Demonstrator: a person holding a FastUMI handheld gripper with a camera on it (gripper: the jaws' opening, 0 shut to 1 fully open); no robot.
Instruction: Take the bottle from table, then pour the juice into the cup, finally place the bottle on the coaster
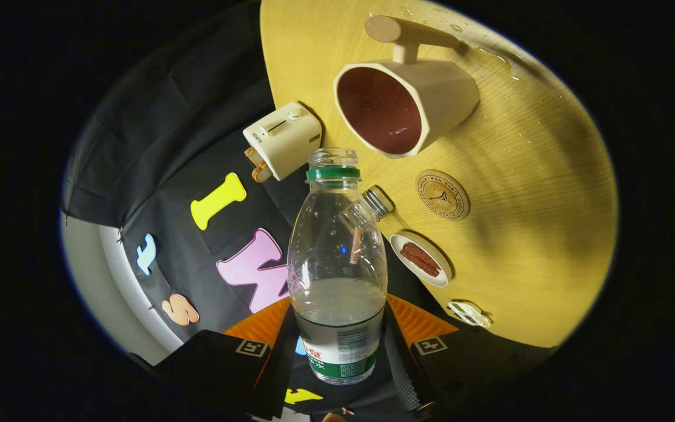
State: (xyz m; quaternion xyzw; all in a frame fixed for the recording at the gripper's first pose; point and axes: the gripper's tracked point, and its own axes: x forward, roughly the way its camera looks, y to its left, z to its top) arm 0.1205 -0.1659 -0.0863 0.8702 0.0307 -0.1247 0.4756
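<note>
Gripper view: my gripper [337,346] is clamped on the lower part of a clear plastic bottle [337,258] with a green neck ring, no cap and some liquid low inside, one finger pressing each side. Just beyond its open mouth is a cream faceted cup [408,105] with a dark red inside, on the light wooden surface [537,193]. A round wooden coaster [442,194] lies nearer, beside the bottle's neck.
</note>
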